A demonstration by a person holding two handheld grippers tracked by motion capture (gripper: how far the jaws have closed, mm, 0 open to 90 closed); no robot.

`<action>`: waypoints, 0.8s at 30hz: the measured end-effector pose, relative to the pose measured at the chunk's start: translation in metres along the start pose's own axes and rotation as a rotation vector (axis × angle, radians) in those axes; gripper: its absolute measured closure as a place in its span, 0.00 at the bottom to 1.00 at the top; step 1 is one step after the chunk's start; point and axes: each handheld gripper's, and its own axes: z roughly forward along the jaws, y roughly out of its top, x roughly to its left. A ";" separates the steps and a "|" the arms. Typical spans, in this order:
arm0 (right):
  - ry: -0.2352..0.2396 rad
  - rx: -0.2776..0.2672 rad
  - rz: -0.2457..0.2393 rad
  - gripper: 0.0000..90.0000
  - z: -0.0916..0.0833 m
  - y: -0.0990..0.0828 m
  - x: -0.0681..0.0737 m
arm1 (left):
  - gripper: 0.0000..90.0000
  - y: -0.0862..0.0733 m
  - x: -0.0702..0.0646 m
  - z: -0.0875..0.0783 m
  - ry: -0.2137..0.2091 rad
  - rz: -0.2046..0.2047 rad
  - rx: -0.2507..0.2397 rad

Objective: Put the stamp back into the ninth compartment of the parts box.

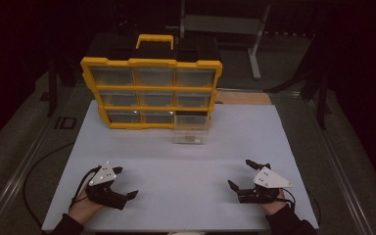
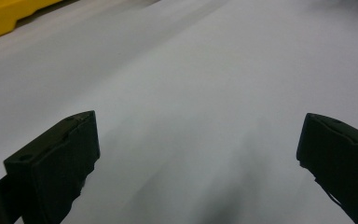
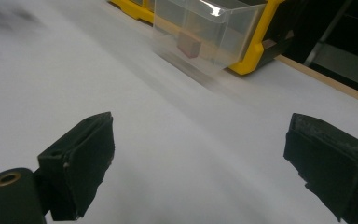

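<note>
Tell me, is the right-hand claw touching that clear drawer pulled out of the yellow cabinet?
Apart. The high view shows bare white table between the right gripper and the clear drawer.

Left gripper [image 1: 125, 182]: black body, two black block-shaped jaws, grey three-cornered plate on top with small dark screw dots. A thin black cable trails off toward 8 o'clock. Right gripper [image 1: 241, 174]: same black build, grey plate, and a brass-coloured ring at the base of one jaw in its own view. Dark sleeves cover both of the person's forearms.
</note>
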 end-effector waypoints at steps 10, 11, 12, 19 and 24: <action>0.002 0.005 -0.002 0.10 0.000 0.000 0.000 | 0.00 -0.003 0.001 0.000 0.005 0.007 0.001; 0.002 0.005 -0.001 0.10 0.000 0.000 0.000 | 0.00 -0.003 0.001 0.000 0.000 0.007 0.001; 0.001 0.005 0.000 0.10 0.000 0.000 0.000 | 0.00 -0.003 0.001 0.000 0.000 0.009 0.002; 0.005 0.008 -0.005 0.10 0.001 0.000 0.001 | 0.00 -0.004 0.000 0.000 -0.022 0.006 0.000; 0.005 0.009 -0.004 0.10 0.000 0.000 0.001 | 0.00 -0.004 0.000 -0.001 -0.019 0.003 -0.008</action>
